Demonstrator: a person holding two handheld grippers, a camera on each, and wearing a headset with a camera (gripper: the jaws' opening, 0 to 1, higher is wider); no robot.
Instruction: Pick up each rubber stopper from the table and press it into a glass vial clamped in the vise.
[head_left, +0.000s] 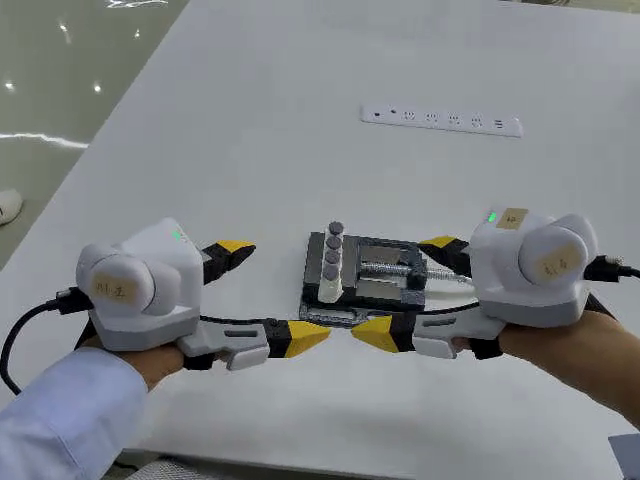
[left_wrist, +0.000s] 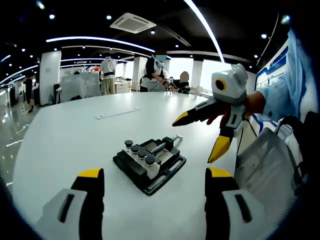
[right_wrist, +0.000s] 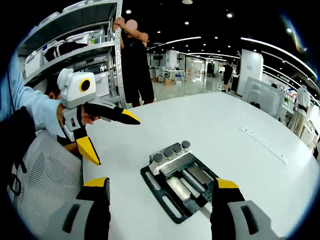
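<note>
A small black vise (head_left: 383, 293) sits on the white table between my two grippers. Several glass vials (head_left: 331, 283) stand in a row in its jaws, each capped with a dark rubber stopper (head_left: 335, 229). My left gripper (head_left: 270, 292) is open left of the vise, with nothing between its yellow-tipped fingers. My right gripper (head_left: 405, 288) is open on the vise's right side, also holding nothing. The left gripper view looks over the vise (left_wrist: 167, 171) and stoppers (left_wrist: 137, 149) towards the right gripper (left_wrist: 197, 137). The right gripper view has the vise (right_wrist: 172, 201), stoppers (right_wrist: 170, 151) and left gripper (right_wrist: 114, 139).
A white power strip (head_left: 442, 120) lies at the far side of the table. A grey mesh chair (right_wrist: 45, 175) stands at the near edge. People and metal shelves (right_wrist: 75, 45) are in the background. The table's left edge (head_left: 120, 100) drops to a glossy floor.
</note>
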